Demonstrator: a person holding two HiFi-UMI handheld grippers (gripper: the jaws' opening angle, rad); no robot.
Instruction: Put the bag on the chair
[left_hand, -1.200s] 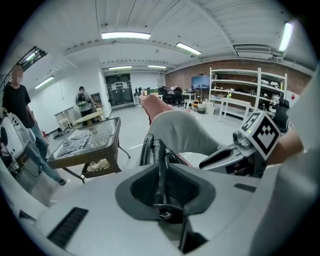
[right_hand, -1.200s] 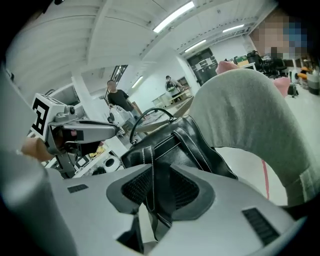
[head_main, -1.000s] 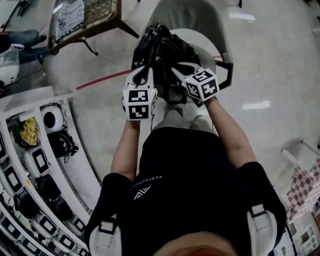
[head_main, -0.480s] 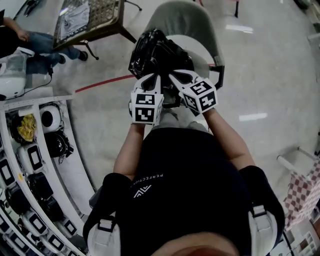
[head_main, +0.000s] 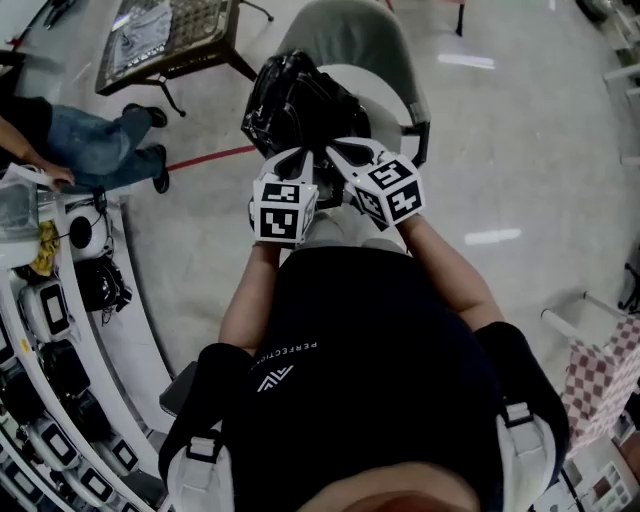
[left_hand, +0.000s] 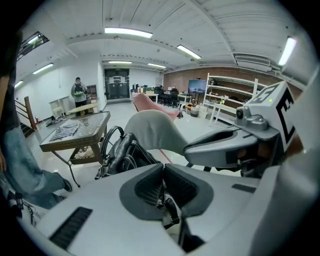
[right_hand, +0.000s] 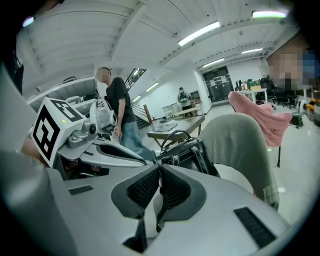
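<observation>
With bag straps (left_hand: 169, 207) pinched in left gripper (left_hand: 161, 176) and right gripper (right_hand: 159, 174), the bag (head_main: 290, 95) could be dragged off the chair (head_main: 350, 40).

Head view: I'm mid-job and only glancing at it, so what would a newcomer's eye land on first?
The glossy black bag at top centre stands out first, over the pale seat of the grey chair. Just below it, the left gripper and right gripper sit side by side with bold black-and-white marker cubes, each shut on a bag strap. At the left edge, a person's jeans-clad legs stretch across the floor.
</observation>
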